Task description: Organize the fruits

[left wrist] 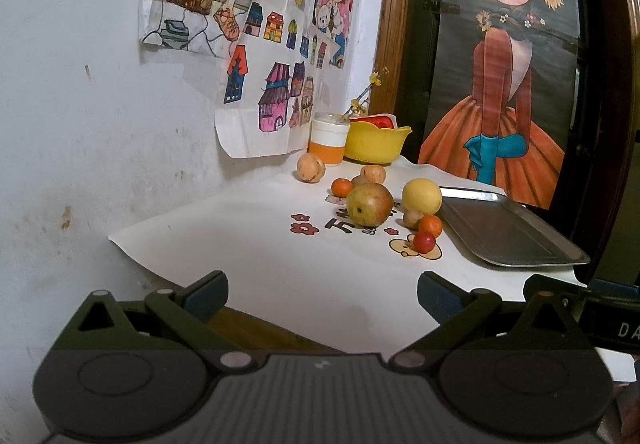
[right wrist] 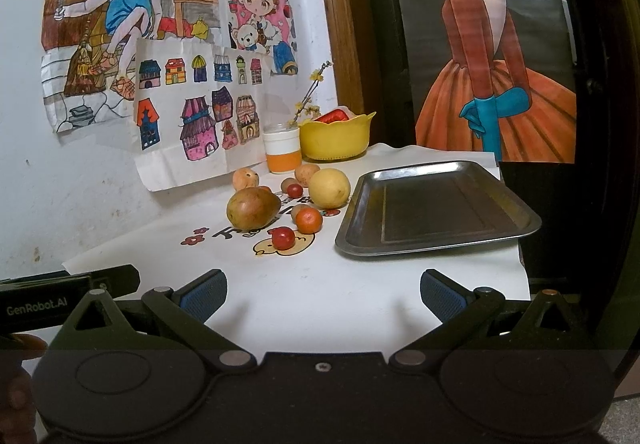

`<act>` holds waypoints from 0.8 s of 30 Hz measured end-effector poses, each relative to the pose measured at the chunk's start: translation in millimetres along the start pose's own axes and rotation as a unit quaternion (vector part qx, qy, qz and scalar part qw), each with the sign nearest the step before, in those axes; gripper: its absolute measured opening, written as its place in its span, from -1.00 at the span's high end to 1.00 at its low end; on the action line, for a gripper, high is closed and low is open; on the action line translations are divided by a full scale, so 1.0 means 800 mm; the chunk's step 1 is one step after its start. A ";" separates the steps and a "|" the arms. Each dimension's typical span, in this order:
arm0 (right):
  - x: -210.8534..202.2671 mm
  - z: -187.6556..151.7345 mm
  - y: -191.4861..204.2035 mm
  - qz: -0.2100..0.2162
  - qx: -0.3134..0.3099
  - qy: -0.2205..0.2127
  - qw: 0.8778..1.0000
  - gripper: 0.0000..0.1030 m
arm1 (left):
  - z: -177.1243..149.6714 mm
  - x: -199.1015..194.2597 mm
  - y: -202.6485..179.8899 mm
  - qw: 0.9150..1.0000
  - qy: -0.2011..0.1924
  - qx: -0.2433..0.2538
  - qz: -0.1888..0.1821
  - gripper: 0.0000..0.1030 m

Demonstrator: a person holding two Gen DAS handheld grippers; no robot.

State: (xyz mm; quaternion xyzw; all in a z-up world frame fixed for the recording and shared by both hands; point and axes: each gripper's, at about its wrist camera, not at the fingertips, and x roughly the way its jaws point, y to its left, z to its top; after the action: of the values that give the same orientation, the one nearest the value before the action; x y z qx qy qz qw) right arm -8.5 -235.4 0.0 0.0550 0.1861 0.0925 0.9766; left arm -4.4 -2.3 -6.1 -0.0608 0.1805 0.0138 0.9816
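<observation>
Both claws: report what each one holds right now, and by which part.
Nothing is held. The left claw and the right claw are both open and empty, short of the fruit; the metal tray is empty too.

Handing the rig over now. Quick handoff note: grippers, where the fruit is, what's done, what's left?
Left gripper: open, holding nothing, hanging over the near edge of the white paper sheet.
Right gripper: open, holding nothing, facing the fruit.
Fruit: all loose on the sheet, left of the rectangular metal tray. Large brownish-green pear, round yellow fruit, small orange mandarin and small red fruit lie nearest; several more sit behind them.
The yellow plastic bowl and the white-and-orange cup stand at the back.
Done: nothing, the tray holds no fruit.
Left: all the fruit, presumably onto the tray.
</observation>
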 end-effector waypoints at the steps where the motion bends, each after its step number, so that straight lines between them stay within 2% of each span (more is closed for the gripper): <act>1: 0.000 0.000 0.000 0.000 0.000 0.000 1.000 -0.99 | -0.002 0.000 0.000 1.000 0.001 0.000 0.000 -0.99; 24: 0.011 -0.005 -0.006 0.002 0.004 0.013 1.000 -0.99 | 0.001 0.011 -0.001 1.000 0.024 0.001 -0.002 -0.99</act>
State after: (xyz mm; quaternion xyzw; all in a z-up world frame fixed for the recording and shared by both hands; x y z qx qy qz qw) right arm -1.4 -238.1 -7.6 0.0581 0.1994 0.0941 0.9737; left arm 4.2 -3.0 -8.2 -0.0609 0.2034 0.0101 0.9771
